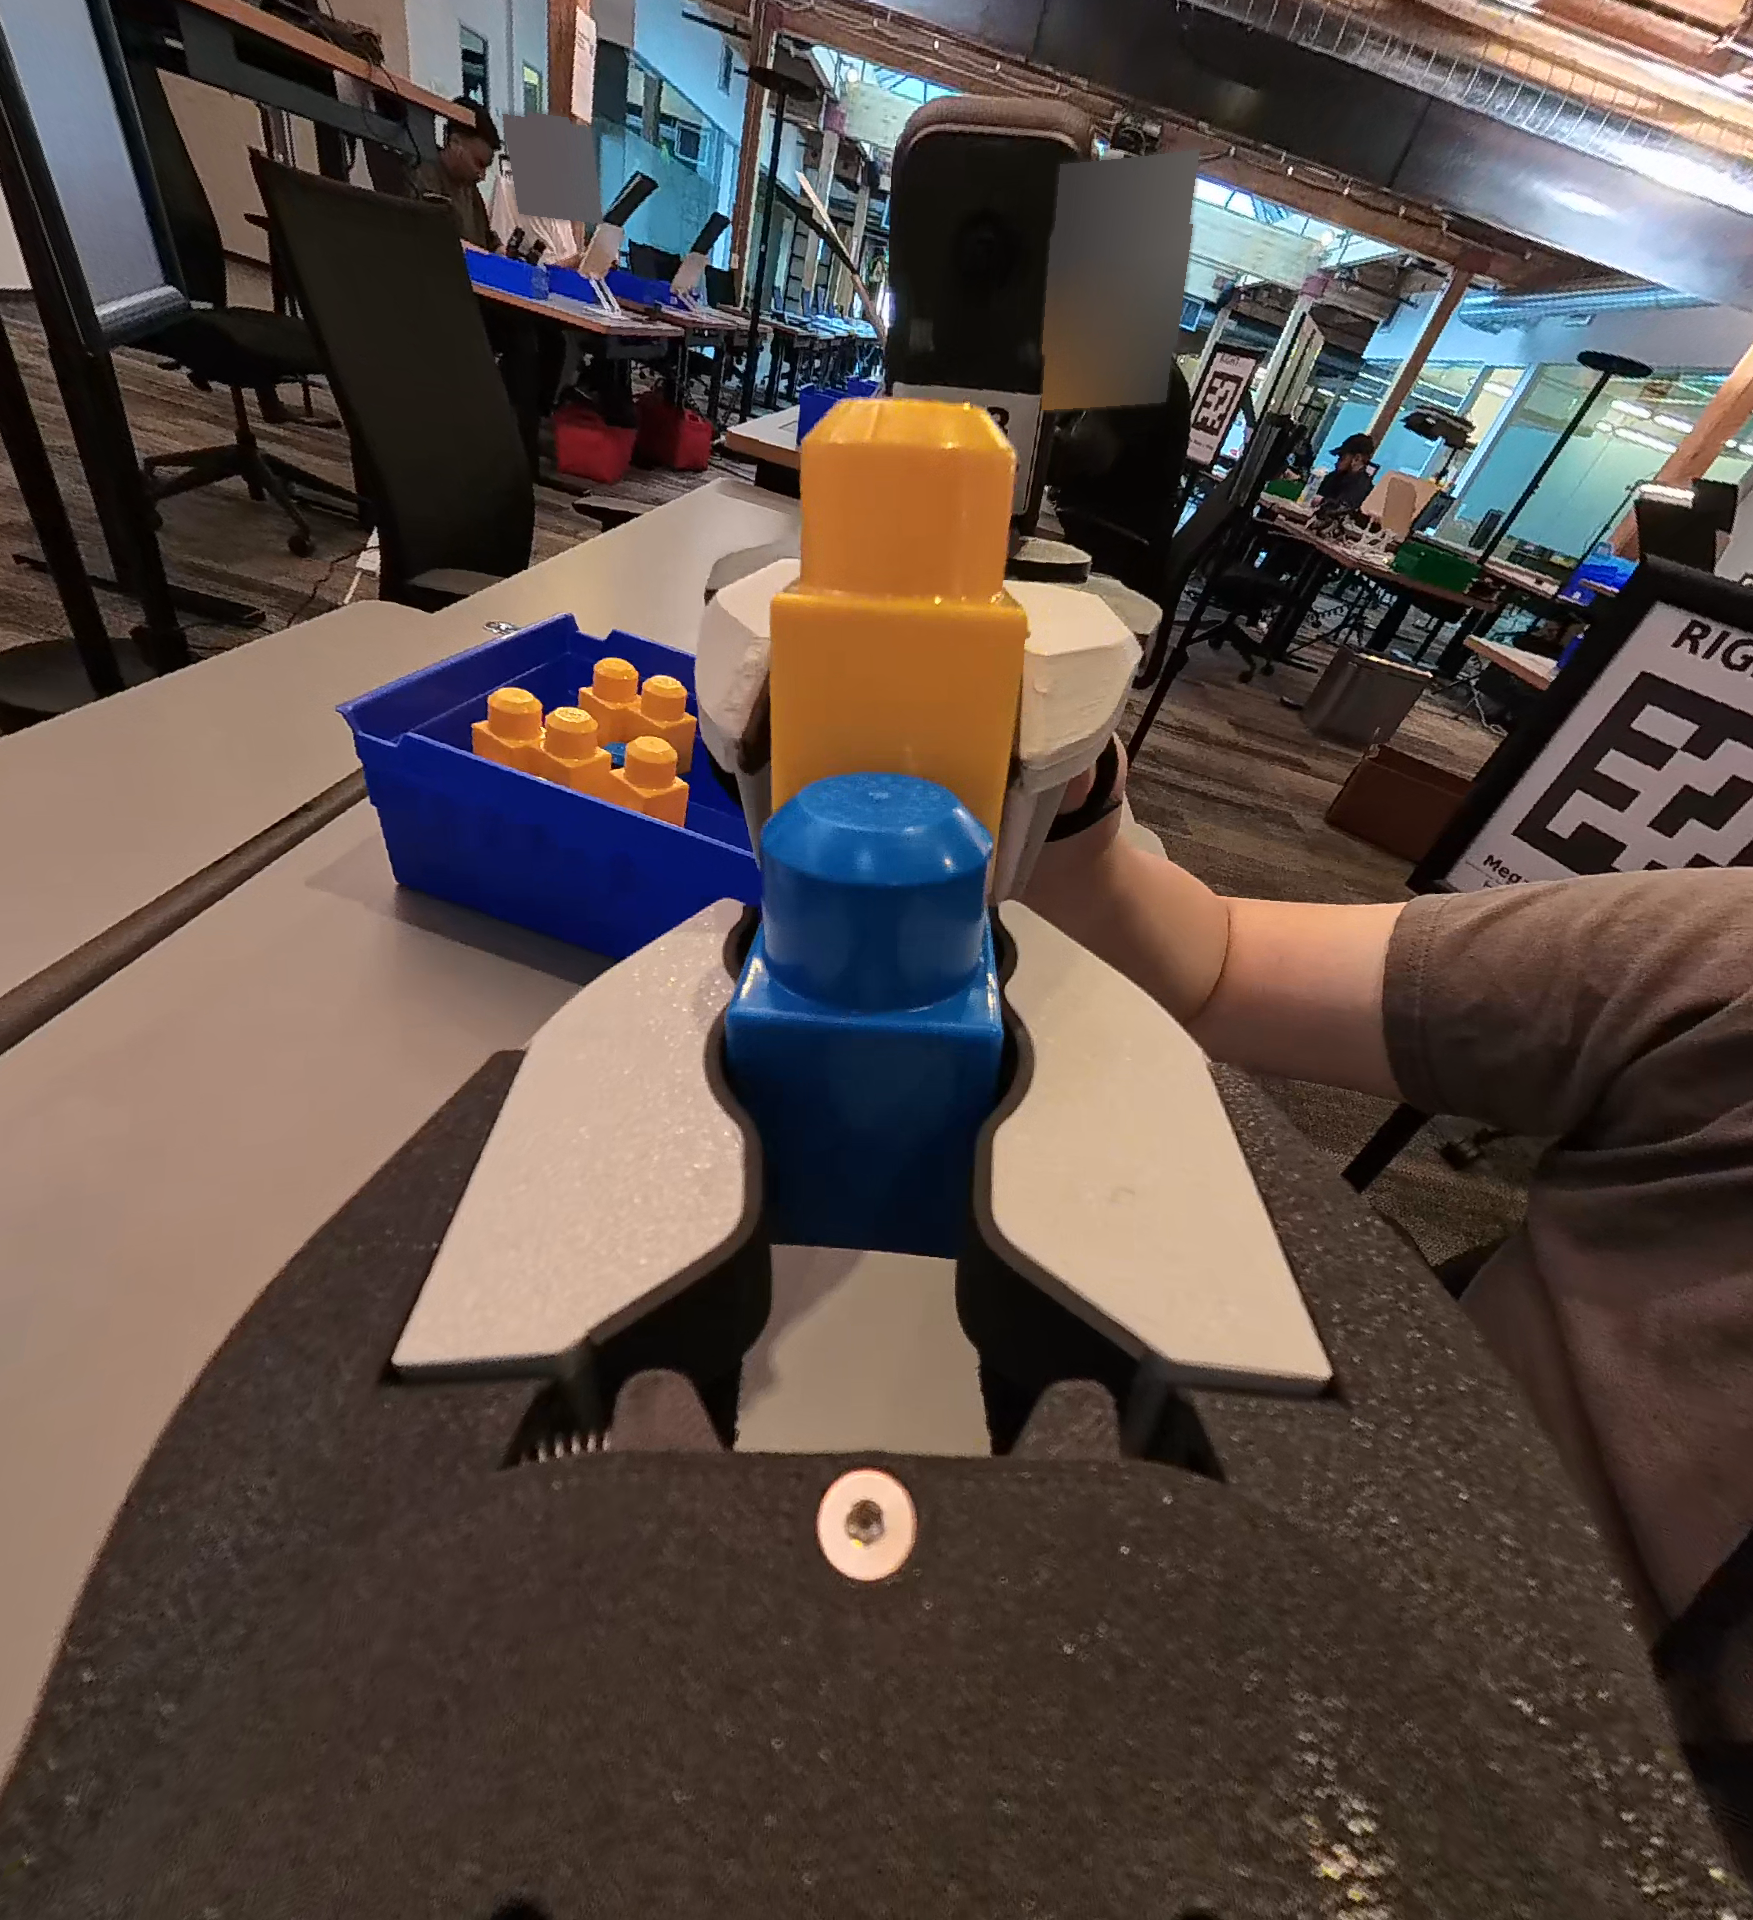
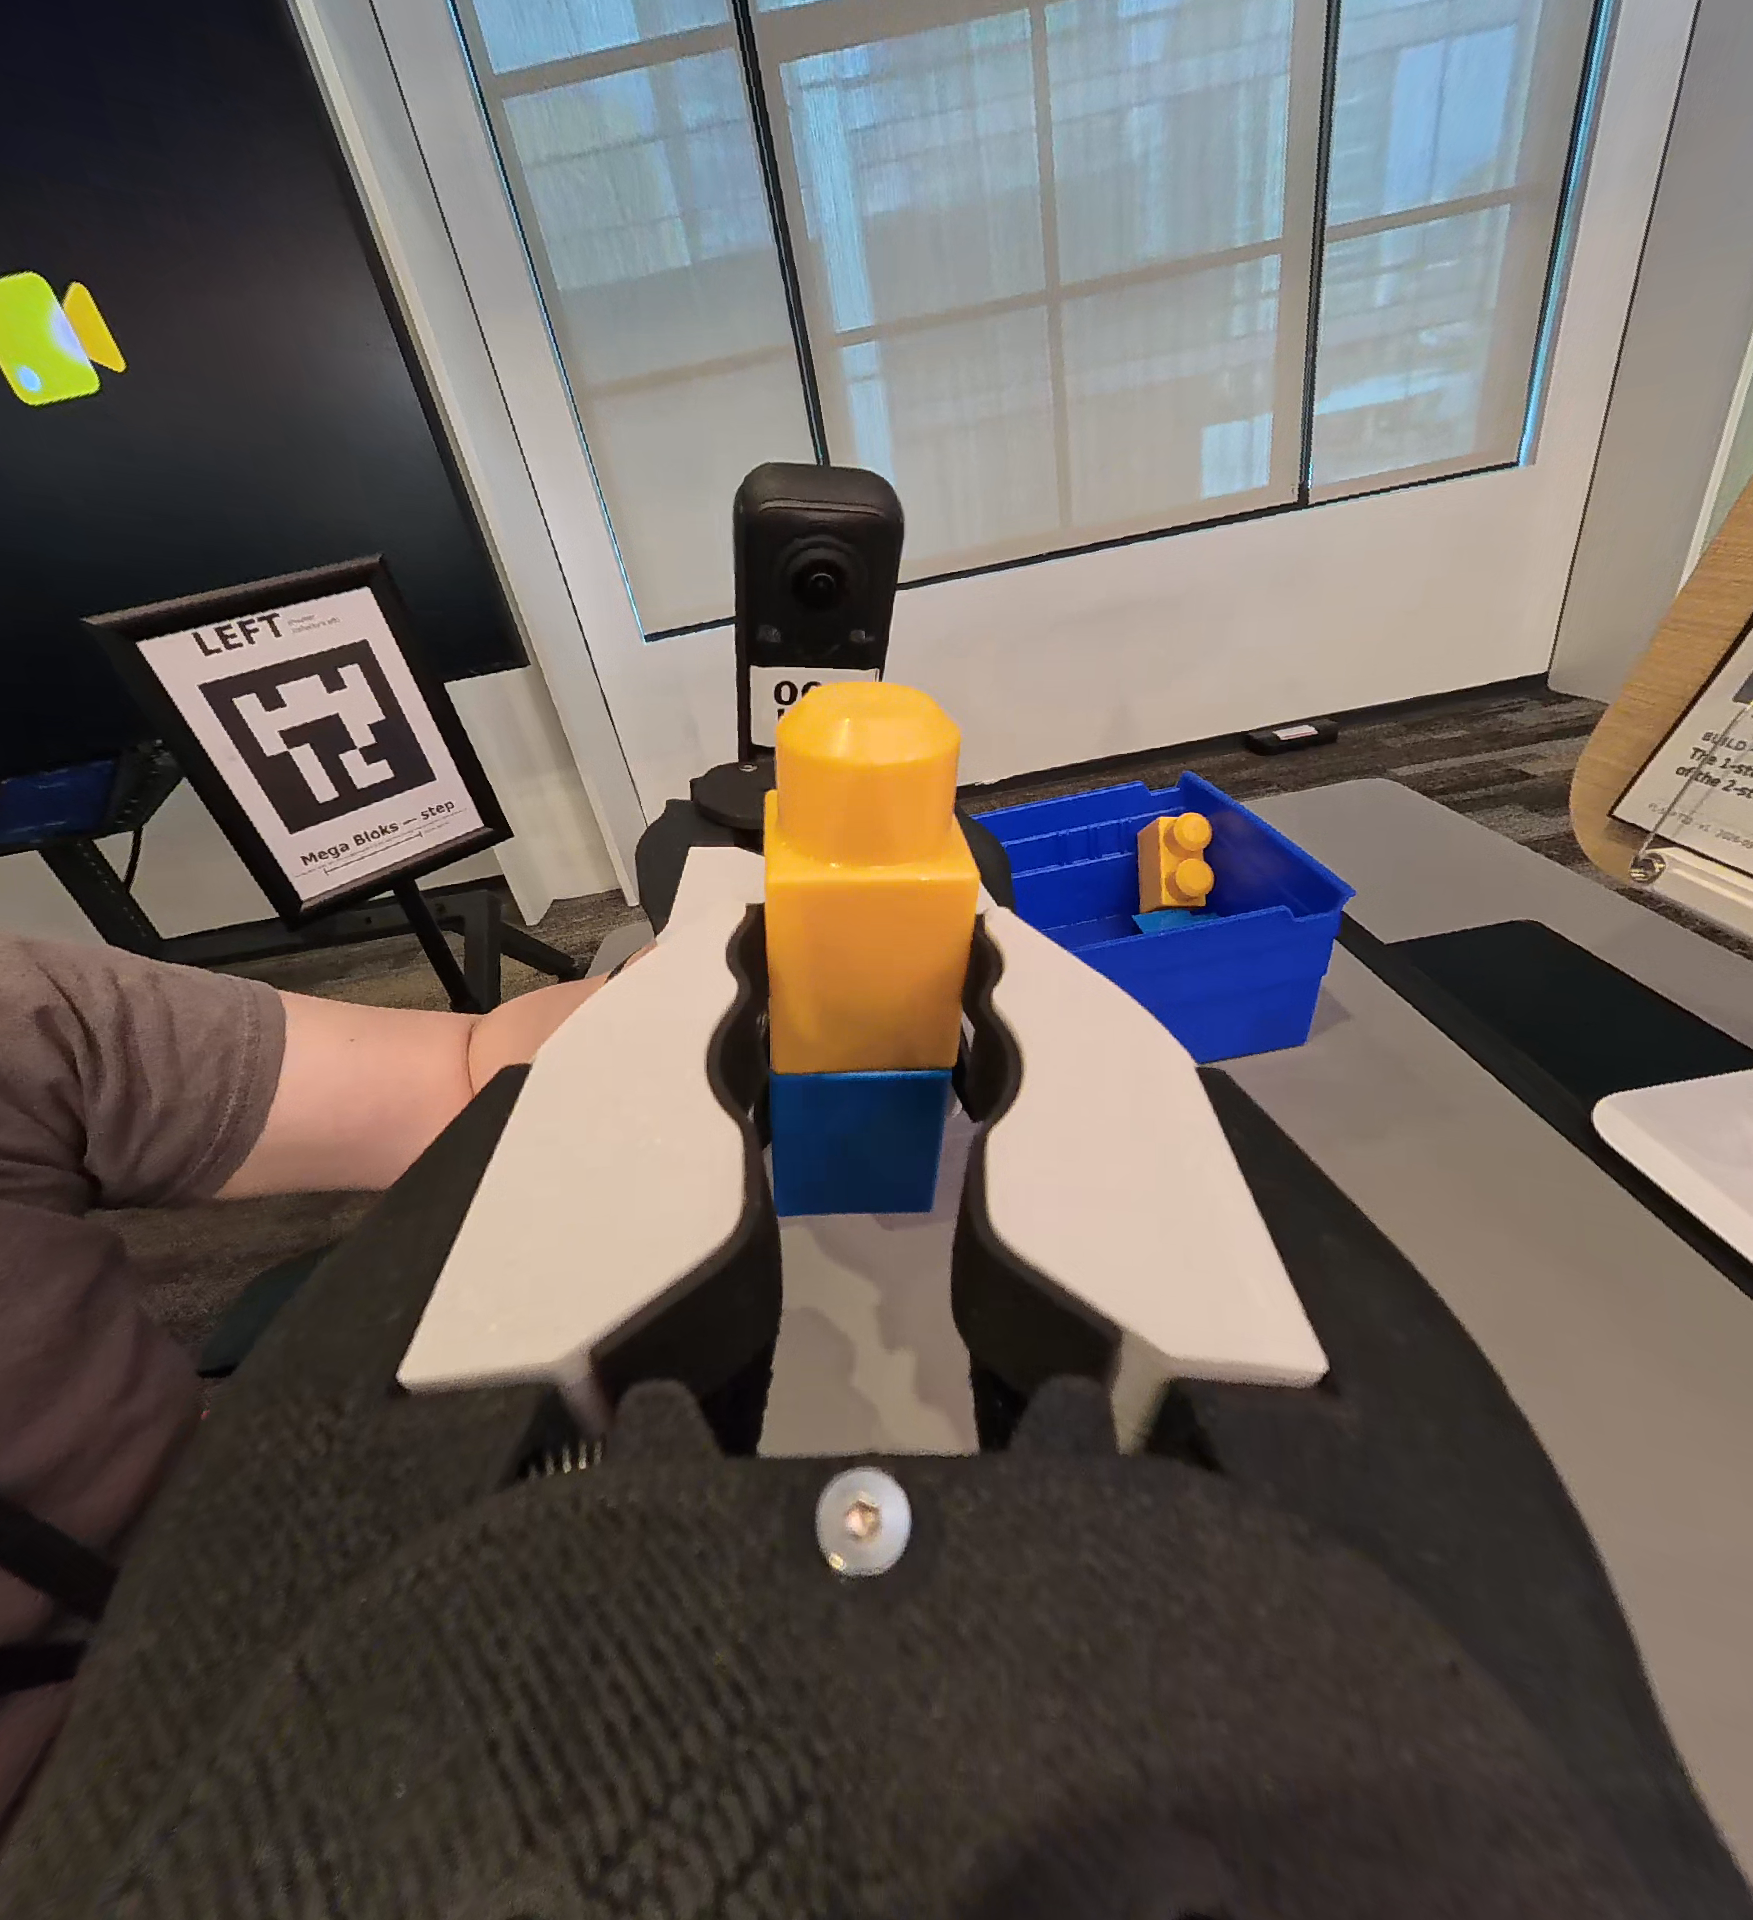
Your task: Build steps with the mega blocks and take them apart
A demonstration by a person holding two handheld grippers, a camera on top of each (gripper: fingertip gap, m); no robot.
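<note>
In the left wrist view my left gripper (image 1: pixel 864 935) is shut on a blue block (image 1: pixel 864 1091), held above the grey table (image 1: pixel 176 1091). A yellow one-stud block (image 1: pixel 898 665) stands on the blue block's far end. My right gripper (image 1: pixel 903 727) faces me and is shut on that yellow block's sides. In the right wrist view my right gripper (image 2: pixel 861 914) grips the yellow block (image 2: pixel 867 904), with the blue block (image 2: pixel 856 1143) directly beneath it. The left gripper's fingers are hidden behind the blocks there.
A blue bin (image 1: pixel 539 862) on the table holds several yellow blocks (image 1: pixel 591 738); it also shows in the right wrist view (image 2: pixel 1236 987). Framed marker signs (image 1: pixel 1703 769) (image 2: pixel 311 748) stand off the table. A seam (image 1: pixel 124 935) splits the tabletop. A white board (image 2: pixel 1734 1153) lies at the right. Left and right tips are no more than a few centimetres apart.
</note>
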